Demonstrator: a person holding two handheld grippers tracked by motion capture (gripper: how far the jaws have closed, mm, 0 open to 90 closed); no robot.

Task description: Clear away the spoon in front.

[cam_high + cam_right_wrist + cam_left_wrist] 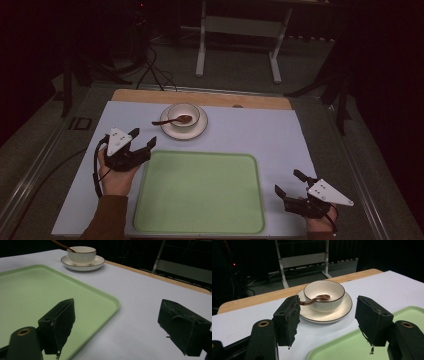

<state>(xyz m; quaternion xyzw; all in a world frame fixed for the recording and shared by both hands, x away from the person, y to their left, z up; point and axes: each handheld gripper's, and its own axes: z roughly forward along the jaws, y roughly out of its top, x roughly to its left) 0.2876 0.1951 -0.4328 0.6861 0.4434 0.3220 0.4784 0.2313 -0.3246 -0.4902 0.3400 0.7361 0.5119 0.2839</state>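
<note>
A white bowl (183, 116) with a dark rim stands on a white saucer (176, 132) at the back of the table. A brown spoon (172, 120) lies in the bowl, handle over the left rim. A pale green tray (200, 192) lies in front of it with nothing on it. My left gripper (142, 138) is open at the tray's far left corner, pointing toward the bowl (324, 295). My right gripper (289, 182) is open beside the tray's right edge (110, 300), nothing between its jaws.
A light sheet (260, 135) covers the table, with a strip of wood (250, 101) bare along the back edge. Beyond the table stand a white metal frame (240, 30), dark stands and floor cables (155, 70).
</note>
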